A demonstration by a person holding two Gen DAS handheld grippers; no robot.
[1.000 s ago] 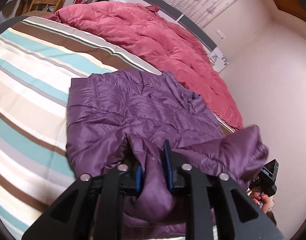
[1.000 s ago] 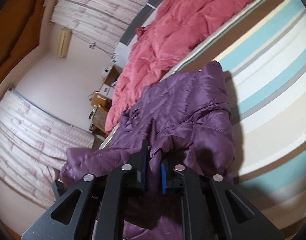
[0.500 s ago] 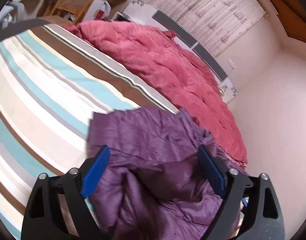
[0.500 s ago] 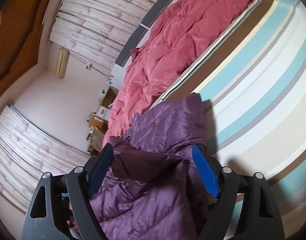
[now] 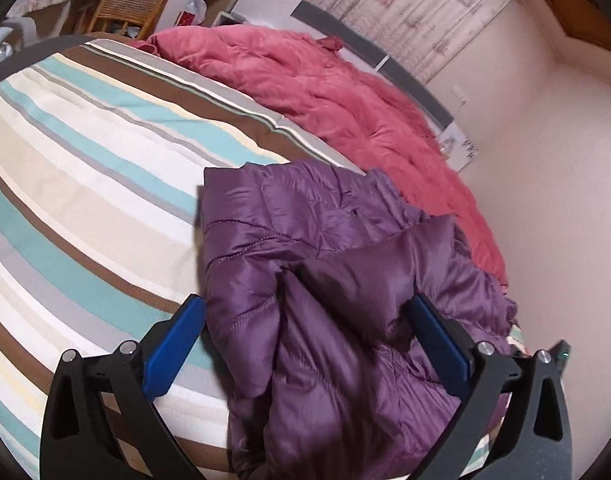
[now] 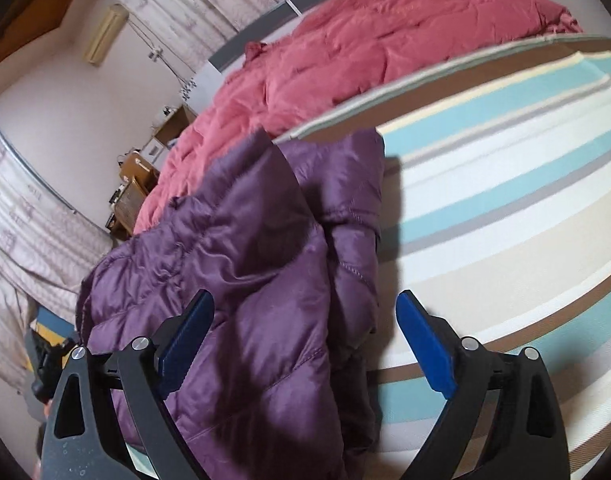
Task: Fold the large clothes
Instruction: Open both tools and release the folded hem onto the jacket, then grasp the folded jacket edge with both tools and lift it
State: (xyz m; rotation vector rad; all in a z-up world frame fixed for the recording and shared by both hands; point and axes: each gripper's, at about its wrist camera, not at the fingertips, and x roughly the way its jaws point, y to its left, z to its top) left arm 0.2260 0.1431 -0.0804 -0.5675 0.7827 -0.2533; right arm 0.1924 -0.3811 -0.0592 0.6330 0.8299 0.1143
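Note:
A purple quilted jacket (image 5: 325,240) lies bunched and partly folded on the striped bed cover (image 5: 85,180), near the bed's edge. One flap of it is laid over the body. My left gripper (image 5: 305,307) hovers just over its near part. The jaws are opening wide, the fabric lies between the blue pads (image 5: 173,344) and neither pad presses it. In the right wrist view the same jacket (image 6: 245,240) fills the lower left. My right gripper (image 6: 304,300) is over it, its jaws are opening too, and the pads (image 6: 425,344) stand off the cloth.
A rumpled pink quilt (image 5: 325,92) covers the far side of the bed behind the jacket. A wicker chair (image 5: 133,0) and shelves stand beyond the bed. A pale wall (image 5: 545,160) and curtains (image 6: 21,232) close off the jacket's side. Bare striped cover (image 6: 505,200) stretches away on the other side.
Both grippers were shut on folds of the jacket a second ago and have let go, their jaws spreading wide. The released fabric has dropped onto the bed. The left gripper sank slightly.

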